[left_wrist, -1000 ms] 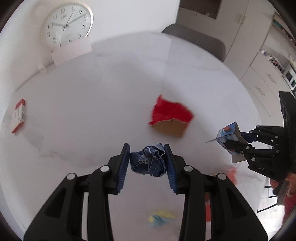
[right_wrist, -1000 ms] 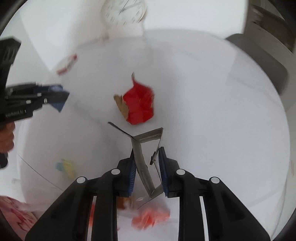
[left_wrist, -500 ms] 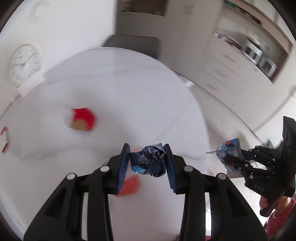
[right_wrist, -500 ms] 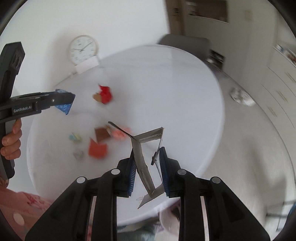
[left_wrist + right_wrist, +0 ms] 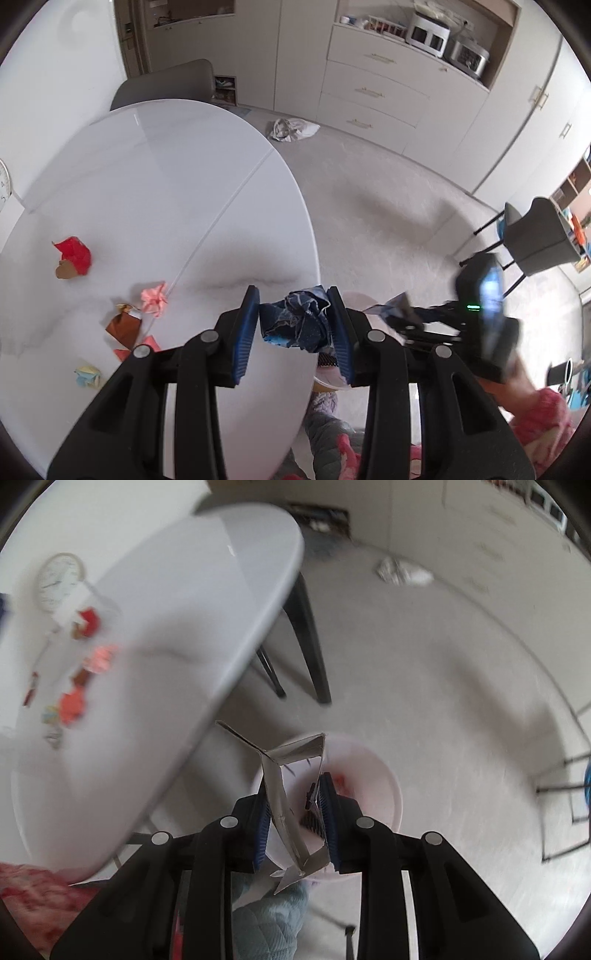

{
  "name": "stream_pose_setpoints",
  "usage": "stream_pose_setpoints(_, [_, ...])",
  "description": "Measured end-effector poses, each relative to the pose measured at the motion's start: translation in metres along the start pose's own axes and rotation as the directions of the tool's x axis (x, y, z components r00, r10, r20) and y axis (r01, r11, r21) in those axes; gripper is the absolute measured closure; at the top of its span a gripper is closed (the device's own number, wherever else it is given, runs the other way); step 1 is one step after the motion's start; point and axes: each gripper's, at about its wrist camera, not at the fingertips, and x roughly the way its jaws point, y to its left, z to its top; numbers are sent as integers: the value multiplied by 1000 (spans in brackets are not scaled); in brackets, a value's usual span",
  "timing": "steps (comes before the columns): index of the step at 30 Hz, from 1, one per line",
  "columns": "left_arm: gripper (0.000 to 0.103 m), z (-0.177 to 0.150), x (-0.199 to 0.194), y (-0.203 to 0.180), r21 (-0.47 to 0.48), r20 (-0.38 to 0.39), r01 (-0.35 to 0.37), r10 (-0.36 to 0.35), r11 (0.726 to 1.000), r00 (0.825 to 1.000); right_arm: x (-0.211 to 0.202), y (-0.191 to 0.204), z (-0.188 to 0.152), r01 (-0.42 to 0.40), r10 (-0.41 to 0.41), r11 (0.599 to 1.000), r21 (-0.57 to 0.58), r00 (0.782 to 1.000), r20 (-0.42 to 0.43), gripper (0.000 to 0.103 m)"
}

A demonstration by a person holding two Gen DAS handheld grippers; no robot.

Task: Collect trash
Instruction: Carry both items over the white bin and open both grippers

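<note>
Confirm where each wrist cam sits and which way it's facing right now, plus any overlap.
Left wrist: on the left gripper, looking down past the round white table's edge to the floor; its fingers clamp a crumpled dark blue paper wad; the right gripper and a pink sleeve show at right.
Right wrist: on the right gripper, facing down at a pale pink round bin; its fingers hold a flattened grey cardboard carton.
Shared: table, scattered scraps, floor.
</note>
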Motion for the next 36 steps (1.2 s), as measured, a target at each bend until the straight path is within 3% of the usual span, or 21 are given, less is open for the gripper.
stream_pose_setpoints(7, [66, -12, 2, -27, 30, -28, -17, 18, 999, 999, 52, -24, -19, 11, -2, 995, 97, 996, -85, 71])
stream_pose_setpoints(8, [66, -13, 2, -30, 35, -30, -20, 21, 999, 999, 55, -25, -22, 17, -7, 994, 104, 996, -94, 63])
stream_pose_setpoints(9, [66, -14, 3, -32, 40, -32, -22, 23, 999, 999, 56, -28, -23, 26, -15, 994, 111, 995, -98, 48])
stream_pose_setpoints(10, [66, -15, 3, -34, 43, -34, -23, 24, 999, 999, 54, -31, -26, 36, -25, 993, 115, 995, -96, 42])
stream_pose_setpoints(20, [66, -15, 19, -58, 88, -61, -8, 14, 996, 998, 14, -57, -28, 83, -80, 979, 184, 996, -26, 14])
stream_pose_setpoints(25, [66, -20, 60, -81, 117, -151, 81, -63, 990, 987, -25, -82, -29, 142, -155, 960, 240, 987, 36, 11])
stream_pose_setpoints(29, [62, -31, 111, -103, 124, -260, 174, -137, 977, 956, -44, -108, -37, 156, -179, 940, 302, 983, 49, 9])
stream_pose_setpoints(31, [50, -36, 133, -110, 114, -299, 190, -149, 975, 943, -48, -119, -42, 155, -180, 933, 326, 982, 48, 9])
stream_pose_setpoints(36, [34, -42, 162, -120, 83, -348, 181, -142, 980, 927, -44, -131, -50, 161, -175, 934, 320, 984, 15, 9])
